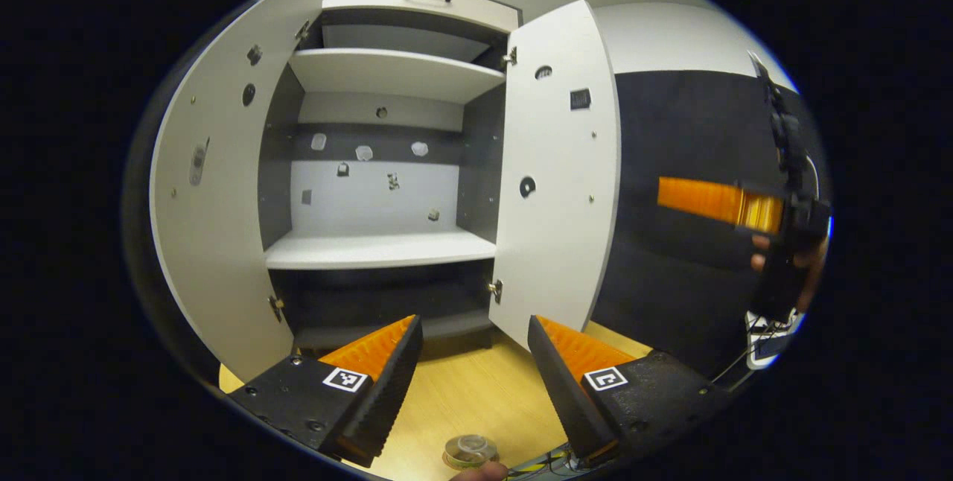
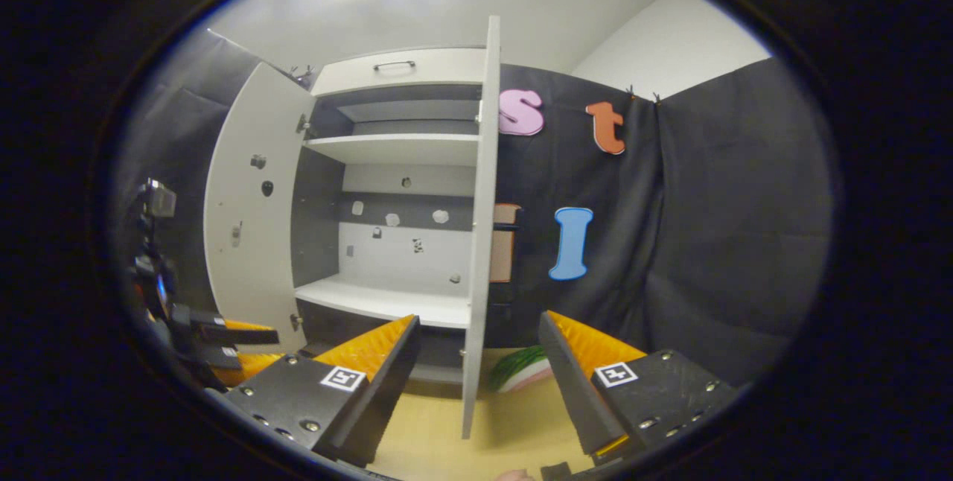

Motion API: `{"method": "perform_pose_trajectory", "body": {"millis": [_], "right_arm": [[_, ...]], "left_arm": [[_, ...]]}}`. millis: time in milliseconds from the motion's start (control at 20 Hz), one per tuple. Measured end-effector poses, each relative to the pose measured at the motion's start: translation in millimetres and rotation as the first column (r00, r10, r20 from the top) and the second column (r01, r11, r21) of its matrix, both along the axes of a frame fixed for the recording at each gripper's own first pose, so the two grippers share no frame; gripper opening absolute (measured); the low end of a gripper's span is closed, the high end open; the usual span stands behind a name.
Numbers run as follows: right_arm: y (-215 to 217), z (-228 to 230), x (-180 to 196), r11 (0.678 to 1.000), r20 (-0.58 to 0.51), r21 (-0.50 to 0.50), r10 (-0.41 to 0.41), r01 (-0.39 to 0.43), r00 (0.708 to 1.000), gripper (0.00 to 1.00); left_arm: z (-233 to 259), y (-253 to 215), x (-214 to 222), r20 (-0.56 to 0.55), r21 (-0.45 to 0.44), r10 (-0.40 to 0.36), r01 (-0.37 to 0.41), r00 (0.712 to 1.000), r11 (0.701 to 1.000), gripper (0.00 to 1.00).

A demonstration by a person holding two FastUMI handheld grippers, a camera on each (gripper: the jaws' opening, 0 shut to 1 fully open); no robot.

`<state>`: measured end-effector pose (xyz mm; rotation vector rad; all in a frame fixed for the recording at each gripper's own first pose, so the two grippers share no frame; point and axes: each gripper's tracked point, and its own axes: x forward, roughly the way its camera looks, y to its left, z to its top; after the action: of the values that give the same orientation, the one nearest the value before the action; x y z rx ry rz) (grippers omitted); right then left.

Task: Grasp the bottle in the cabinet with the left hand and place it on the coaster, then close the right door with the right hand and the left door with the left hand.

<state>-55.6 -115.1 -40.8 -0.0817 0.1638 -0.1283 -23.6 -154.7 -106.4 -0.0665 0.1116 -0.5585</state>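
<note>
While both doors of the cabinet (image 1: 387, 168) stand open, the left gripper (image 1: 475, 362) is held before it with its fingers spread wide and nothing between them, above the wooden table (image 1: 461, 392). In the left gripper view the left door (image 1: 216, 228) swings out at nine o'clock and the right door (image 1: 558, 190) at two o'clock from the gripper; the lower shelf (image 1: 380, 250) and the upper shelf (image 1: 394, 71) lie bare at twelve o'clock. At six o'clock, at the bottom edge of that view, a round clear object (image 1: 470, 451) sits on the table beneath the gap between the fingers; whether this is the bottle seen from above or the coaster cannot be told. At three o'clock in the same view the right gripper (image 1: 715, 202) is seen from the side, held by a hand (image 1: 789, 257). In the right gripper view the right gripper (image 2: 480, 369) is likewise wide apart and holds nothing, with the right door (image 2: 480, 228) edge-on at twelve o'clock, rising from between its fingers. The left door (image 2: 249, 220) stands at ten o'clock, and the left gripper (image 2: 231, 347) shows at nine o'clock low down. A green and pink object (image 2: 521, 369) lies on the table (image 2: 439, 421) just right of the door's lower edge; its kind cannot be told.
</note>
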Motion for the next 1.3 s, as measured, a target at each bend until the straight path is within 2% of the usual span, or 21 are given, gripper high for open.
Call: {"method": "perform_pose_trajectory", "body": {"millis": [50,150,250,350,400,500,650,850,950,1000,1050,1150,1200,1300], "right_arm": [[-14.7,1.5,-0.2,1.000,0.005,-0.006,-0.020,0.020,1.000,0.93],[-41.0,9.4,5.7,0.998,0.025,-0.013,-0.060,0.060,0.998,0.96],[-72.7,16.8,14.8,0.994,0.046,-0.029,-0.105,0.106,0.993,0.93],[-102.3,14.7,25.0,0.991,0.051,-0.052,-0.123,0.126,0.991,0.96],[-115.0,11.0,31.2,0.990,0.040,-0.061,-0.128,0.130,0.991,0.96],[-134.4,-2.6,42.3,0.990,-0.004,-0.061,-0.124,0.124,0.992,0.96],[-151.7,-11.5,64.5,0.991,-0.016,-0.089,-0.105,0.103,0.994,0.96],[-144.1,-21.8,101.1,0.998,-0.042,-0.054,-0.034,0.032,0.999,0.96],[-135.5,-15.5,118.6,1.000,-0.025,-0.022,-0.010,0.009,1.000,0.94],[-130.0,-10.8,126.3,1.000,-0.015,0.000,0.001,-0.001,1.000,0.99],[-124.3,-4.5,132.9,1.000,-0.002,0.016,0.011,-0.011,1.000,0.96],[-107.4,5.4,143.0,0.999,0.018,0.019,0.050,-0.051,0.999,0.94],[-97.3,7.9,146.2,0.997,0.019,0.017,0.076,-0.077,0.997,0.96],[-94.5,20.8,149.8,0.998,0.047,0.018,0.063,-0.064,0.997,0.93]], "left_arm": [[13.9,6.3,3.0,0.018,0.001,0.012,-0.012,1.000,1.000,0.90],[36.8,25.9,12.1,0.043,0.006,0.070,-0.070,0.997,0.998,0.90],[54.5,45.1,16.5,0.073,0.026,0.113,-0.115,0.991,0.993,0.90],[66.7,55.7,16.9,0.087,0.011,0.123,-0.124,0.989,0.992,0.90],[68.1,63.6,17.3,0.076,0.014,0.135,-0.137,0.988,0.991,0.90],[62.4,80.4,12.6,0.044,0.095,0.146,-0.149,0.988,0.984,0.90],[78.9,91.7,9.3,0.113,0.106,0.135,-0.147,0.984,0.983,0.90],[78.4,119.6,0.8,0.102,0.085,0.218,-0.226,0.971,0.970,0.90],[78.7,139.4,1.4,0.101,0.080,0.266,-0.274,0.959,0.958,0.90],[79.6,151.2,1.6,0.105,0.078,0.293,-0.302,0.950,0.950,0.90],[79.6,161.1,2.1,0.103,0.074,0.316,-0.325,0.943,0.943,0.90],[78.3,178.8,2.0,0.085,0.055,0.358,-0.363,0.930,0.930,0.90],[76.8,186.1,1.3,0.070,0.038,0.373,-0.376,0.925,0.926,0.90],[71.6,195.3,-0.8,0.036,0.029,0.381,-0.382,0.924,0.924,0.90]]}}
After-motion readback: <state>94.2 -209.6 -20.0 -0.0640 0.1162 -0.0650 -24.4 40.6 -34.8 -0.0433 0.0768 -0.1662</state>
